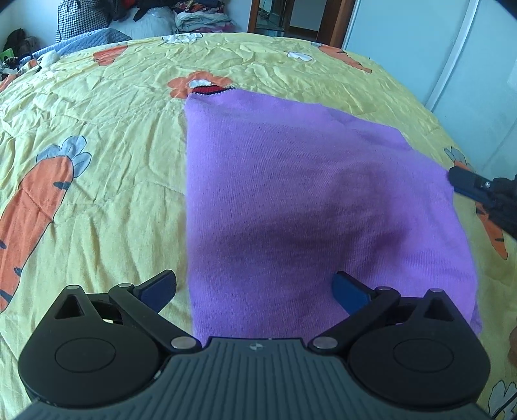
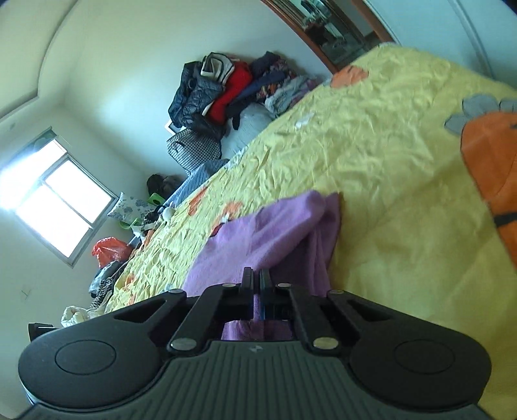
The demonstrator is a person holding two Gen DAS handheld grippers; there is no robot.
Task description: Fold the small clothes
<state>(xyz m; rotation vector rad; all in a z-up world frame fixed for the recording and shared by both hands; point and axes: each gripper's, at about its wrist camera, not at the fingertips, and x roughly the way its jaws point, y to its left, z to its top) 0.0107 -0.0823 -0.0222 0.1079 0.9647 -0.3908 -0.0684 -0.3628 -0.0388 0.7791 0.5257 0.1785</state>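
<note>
A small purple knit garment lies on the yellow carrot-print quilt, its red and dark collar at the far end. My left gripper is open and empty, hovering over the garment's near left edge. My right gripper is shut on the garment's right edge and lifts it off the quilt. The right gripper also shows in the left wrist view at the garment's right side.
Piles of clothes and bags stand at the bed's far end by the wall, also in the left wrist view. A window is on the left wall. A white wardrobe door is at the right.
</note>
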